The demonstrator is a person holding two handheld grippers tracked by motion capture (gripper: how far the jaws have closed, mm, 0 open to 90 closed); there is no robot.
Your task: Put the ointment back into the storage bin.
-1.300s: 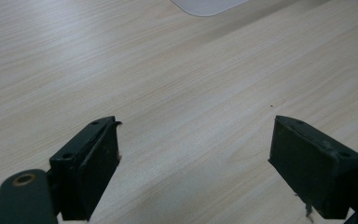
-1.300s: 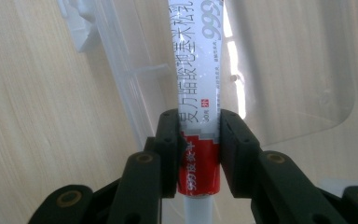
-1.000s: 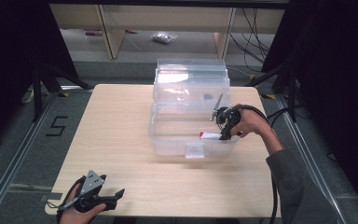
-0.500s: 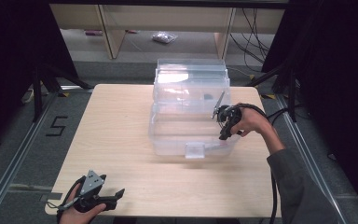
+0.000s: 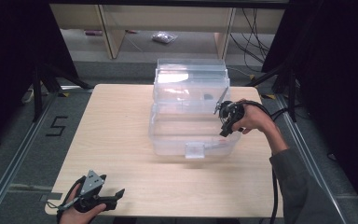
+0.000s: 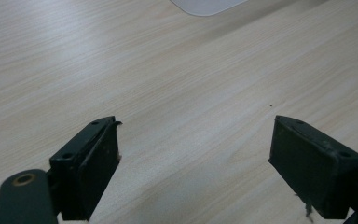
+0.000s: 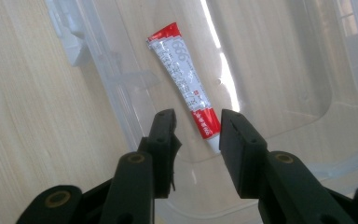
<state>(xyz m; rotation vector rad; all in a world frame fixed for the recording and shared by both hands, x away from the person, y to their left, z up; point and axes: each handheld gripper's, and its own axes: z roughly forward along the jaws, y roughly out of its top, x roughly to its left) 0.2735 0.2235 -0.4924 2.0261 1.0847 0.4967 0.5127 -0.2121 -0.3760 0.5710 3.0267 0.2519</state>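
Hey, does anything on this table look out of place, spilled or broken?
Nothing stands out. The red and white tube lies intact on the floor of the clear bin, slanted, with no spill. The right gripper hangs open above it, its jaws just opening.

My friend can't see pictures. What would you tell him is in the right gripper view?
A red and white tube lies on the bottom of a clear plastic box. The right gripper hangs above the tube's near end, its two black jaws a little apart and not touching it. Pale wooden table shows at the left.
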